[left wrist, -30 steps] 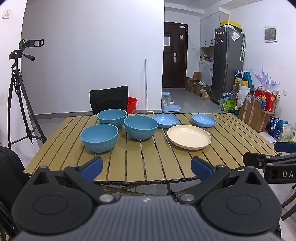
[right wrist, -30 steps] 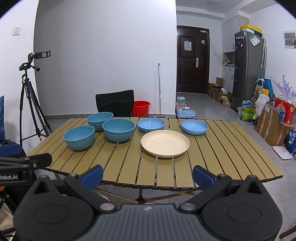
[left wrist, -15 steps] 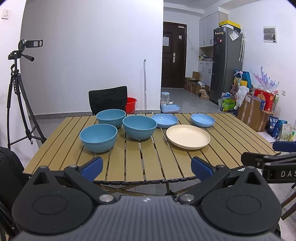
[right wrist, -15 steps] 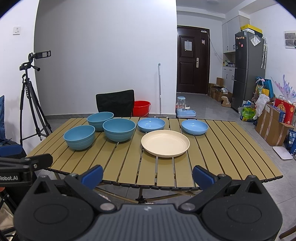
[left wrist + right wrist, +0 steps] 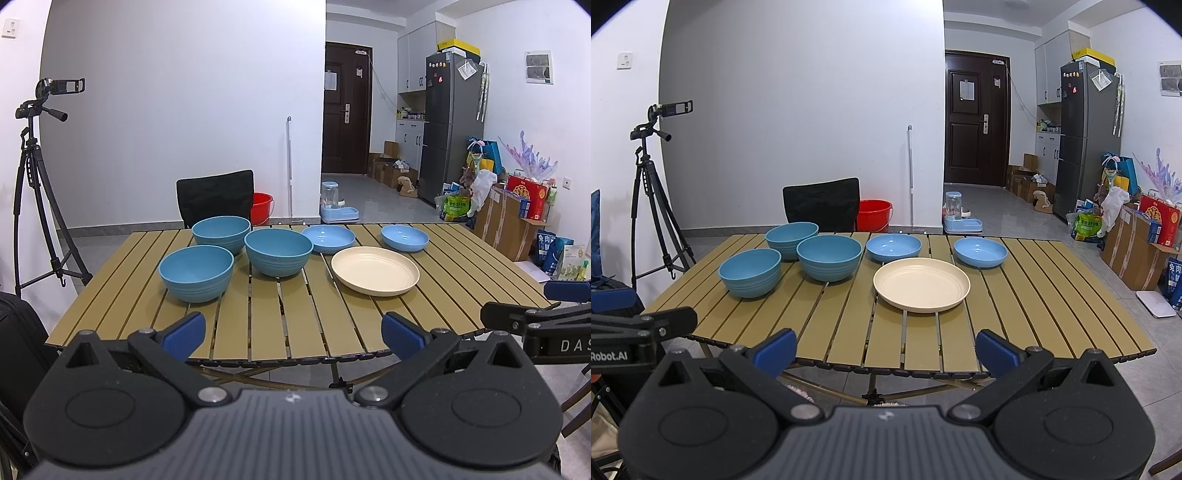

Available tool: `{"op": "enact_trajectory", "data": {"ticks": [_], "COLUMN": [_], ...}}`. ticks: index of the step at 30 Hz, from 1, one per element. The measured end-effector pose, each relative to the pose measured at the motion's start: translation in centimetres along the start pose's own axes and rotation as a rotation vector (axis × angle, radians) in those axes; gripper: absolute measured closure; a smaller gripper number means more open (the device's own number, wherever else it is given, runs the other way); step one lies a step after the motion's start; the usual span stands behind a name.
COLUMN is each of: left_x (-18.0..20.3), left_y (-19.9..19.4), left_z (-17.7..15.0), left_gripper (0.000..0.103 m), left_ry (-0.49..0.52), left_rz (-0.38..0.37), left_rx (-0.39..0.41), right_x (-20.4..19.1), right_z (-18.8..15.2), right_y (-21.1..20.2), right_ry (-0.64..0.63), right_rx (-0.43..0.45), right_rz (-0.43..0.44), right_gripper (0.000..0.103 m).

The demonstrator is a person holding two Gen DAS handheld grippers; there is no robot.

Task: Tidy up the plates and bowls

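Three deep blue bowls stand on the left half of the slatted table [image 5: 266,325]: a near one [image 5: 195,272], a middle one [image 5: 279,252] and a far one [image 5: 221,230]. Two shallow light-blue plates [image 5: 328,238] [image 5: 405,237] sit at the back, with a cream plate [image 5: 375,270] in front of them. The same cream plate [image 5: 921,284] lies centre in the right wrist view. My left gripper [image 5: 293,338] hovers open before the table's near edge, holding nothing. My right gripper [image 5: 886,349] is open too, equally short of the edge.
A black chair [image 5: 215,197] stands behind the table with a red bucket [image 5: 262,208] beside it. A camera tripod [image 5: 35,184] is at the left wall. Boxes and bags [image 5: 517,218] crowd the right side near a fridge [image 5: 452,125].
Both views have shifted only slightly; the left view drifted a little, and the dishes stay where they were.
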State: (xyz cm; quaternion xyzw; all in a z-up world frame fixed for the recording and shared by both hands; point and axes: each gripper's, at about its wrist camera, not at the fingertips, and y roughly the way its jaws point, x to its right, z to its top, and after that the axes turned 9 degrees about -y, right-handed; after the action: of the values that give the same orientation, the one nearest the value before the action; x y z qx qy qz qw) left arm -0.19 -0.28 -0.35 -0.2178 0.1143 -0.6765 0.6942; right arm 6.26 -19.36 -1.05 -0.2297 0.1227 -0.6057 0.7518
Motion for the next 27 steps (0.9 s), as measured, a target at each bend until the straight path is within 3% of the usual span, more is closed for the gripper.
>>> {"op": "enact_trajectory", "data": {"ticks": [27], "left_x": [0.33], "left_y": [0.51], "left_z": [0.2], "left_gripper": [0.0], "left_ry": [-0.015], "left_rz": [-0.007], "left_rx": [-0.018], "right_x": [-0.29], "right_z": [-0.19], "right_y": [0.22], "right_ry": [0.009], "right_rx": [-0.008], "right_rz": [0.005], "right_gripper": [0.0]}}
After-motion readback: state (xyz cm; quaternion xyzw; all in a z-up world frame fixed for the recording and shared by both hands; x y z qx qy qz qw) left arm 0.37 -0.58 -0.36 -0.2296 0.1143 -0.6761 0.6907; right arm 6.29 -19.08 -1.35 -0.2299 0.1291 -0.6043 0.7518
